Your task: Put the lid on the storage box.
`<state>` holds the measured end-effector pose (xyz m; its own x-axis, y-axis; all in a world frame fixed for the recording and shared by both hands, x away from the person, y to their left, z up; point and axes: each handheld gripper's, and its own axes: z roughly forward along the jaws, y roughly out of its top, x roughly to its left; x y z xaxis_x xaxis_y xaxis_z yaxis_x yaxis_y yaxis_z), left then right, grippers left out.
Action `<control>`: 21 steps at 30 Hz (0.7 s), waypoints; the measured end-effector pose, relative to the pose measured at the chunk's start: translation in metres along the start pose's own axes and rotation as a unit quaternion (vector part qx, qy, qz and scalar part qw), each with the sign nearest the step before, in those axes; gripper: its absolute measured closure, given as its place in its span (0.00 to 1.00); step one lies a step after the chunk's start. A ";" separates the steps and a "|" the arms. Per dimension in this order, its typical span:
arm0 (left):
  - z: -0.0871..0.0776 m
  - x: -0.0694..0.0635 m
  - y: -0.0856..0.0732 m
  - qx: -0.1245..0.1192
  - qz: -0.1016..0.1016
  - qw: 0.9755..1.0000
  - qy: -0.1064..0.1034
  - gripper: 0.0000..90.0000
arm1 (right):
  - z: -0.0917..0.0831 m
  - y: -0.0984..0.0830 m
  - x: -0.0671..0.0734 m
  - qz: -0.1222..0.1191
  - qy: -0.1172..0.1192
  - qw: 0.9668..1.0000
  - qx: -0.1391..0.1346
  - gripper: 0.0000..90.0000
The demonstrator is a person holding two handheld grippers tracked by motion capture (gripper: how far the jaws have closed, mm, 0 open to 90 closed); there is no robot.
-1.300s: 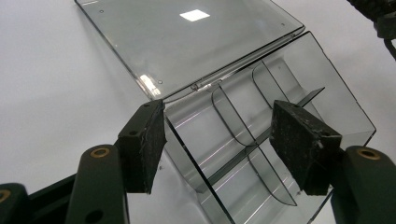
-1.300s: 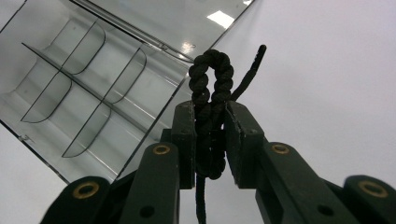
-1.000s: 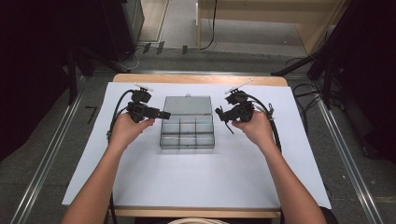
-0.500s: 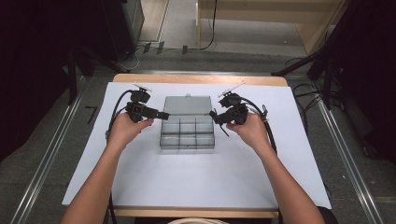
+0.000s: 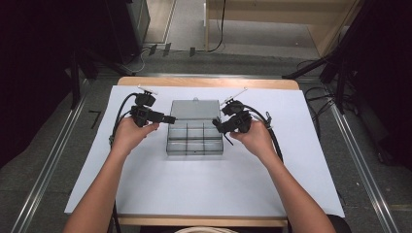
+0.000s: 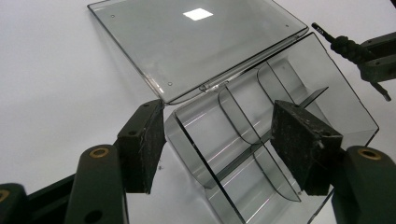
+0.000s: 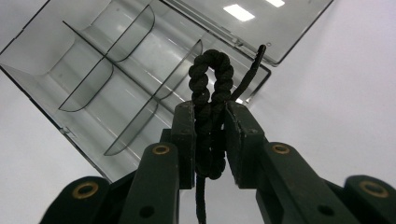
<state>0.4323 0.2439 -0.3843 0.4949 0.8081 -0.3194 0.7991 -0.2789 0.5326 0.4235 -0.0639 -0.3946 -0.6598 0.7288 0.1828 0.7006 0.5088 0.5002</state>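
A clear plastic compartment box [image 5: 195, 138] sits in the middle of a white sheet [image 5: 204, 194] that covers the wooden table [image 5: 209, 81]. Its hinged lid [image 5: 195, 109] is thrown back and lies flat on the sheet on the far side, and curved dividers [image 6: 240, 116] split the tray into small cells.

The left gripper [image 5: 167, 118] is at the box's left edge, near the hinge corner. In the left gripper view [image 6: 219, 140] its jaws are spread, one pad outside the box wall over the sheet and the other over the tray, with the corner of the box between them. The pads [image 6: 142, 140] do not appear to press on the wall, though the outer pad comes very close to it and contact is hard to rule out from this angle.

The right gripper [image 5: 219, 127] is at the box's right edge, its tip over the near right cells. Its jaws are clenched on a black twisted cord [image 7: 211, 88], a shoelace-like piece looped into a small knot; the loop sticks out past the pads and one stiff end [image 7: 254, 60] angles up beside it. In the right gripper view the cord hangs above the open tray, near the hinge side, not touching the box.

Each gripper's cable [image 5: 119, 114] trails back over the sheet beside the person's forearm.
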 end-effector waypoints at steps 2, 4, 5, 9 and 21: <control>0.001 0.000 0.000 0.001 0.001 1.000 0.000 0.41 | 0.001 0.000 0.002 -0.001 0.001 1.000 0.001 0.85; 0.001 0.000 0.000 0.001 0.000 1.000 0.000 0.41 | 0.001 0.000 0.005 -0.001 0.005 1.000 0.000 0.85; 0.001 0.000 0.000 0.001 0.001 1.000 0.000 0.41 | 0.002 0.001 0.006 -0.004 0.006 1.000 -0.001 0.85; 0.000 0.001 0.000 0.001 -0.002 1.000 -0.001 0.41 | 0.003 0.001 0.010 -0.007 0.009 1.000 0.000 0.85; 0.000 0.002 0.000 -0.002 -0.002 1.000 0.002 0.41 | 0.009 0.003 0.020 -0.012 0.027 1.000 0.001 0.85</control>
<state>0.4333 0.2450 -0.3848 0.4896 0.8118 -0.3181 0.8000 -0.2732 0.5341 0.4147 -0.0440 -0.3974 -0.6904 0.6906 0.2155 0.6844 0.5269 0.5039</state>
